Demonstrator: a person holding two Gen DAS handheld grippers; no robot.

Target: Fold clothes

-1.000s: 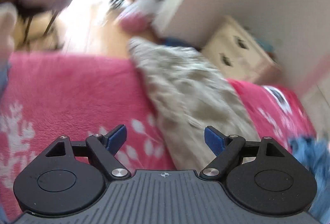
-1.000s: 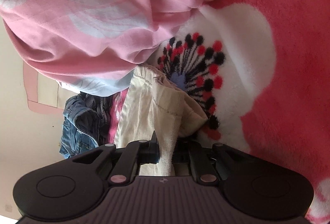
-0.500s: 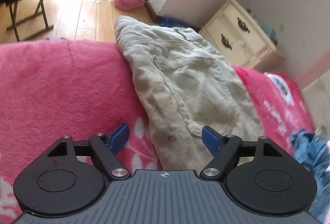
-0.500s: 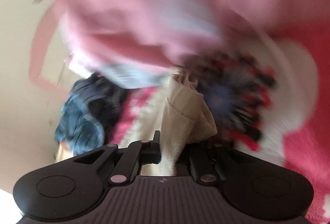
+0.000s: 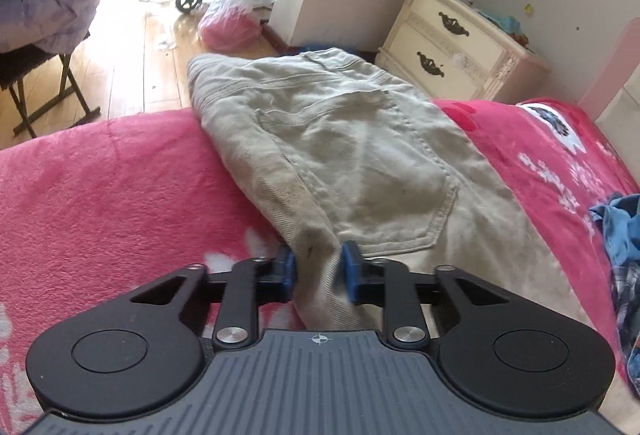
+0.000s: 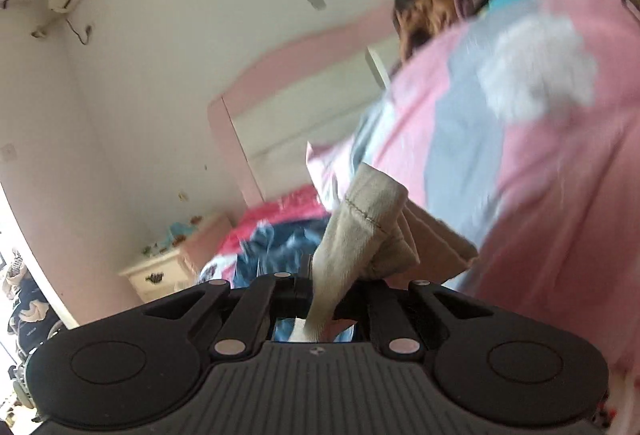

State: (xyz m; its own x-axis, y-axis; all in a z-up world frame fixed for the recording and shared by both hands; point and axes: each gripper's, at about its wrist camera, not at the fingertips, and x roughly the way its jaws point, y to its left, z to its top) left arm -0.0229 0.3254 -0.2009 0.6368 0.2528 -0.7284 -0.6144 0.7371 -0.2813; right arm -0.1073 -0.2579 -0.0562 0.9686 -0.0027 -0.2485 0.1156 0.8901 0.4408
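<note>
The beige trousers point(image 5: 360, 155) lay spread on the pink blanket point(image 5: 100, 187), back pocket up and the waistband toward the bed's far edge. The cloth was wrinkled and a little stained. Another end point(image 6: 360, 219), with a stitched hem, was lifted above the bed.

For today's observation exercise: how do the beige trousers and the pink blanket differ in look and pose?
The beige trousers are plain, stitched cloth with a pocket; the pink blanket is fluffy with white patterns. The trousers lie crumpled on top; the blanket is spread flat beneath. Only the trousers are pinched by the left gripper.
</note>
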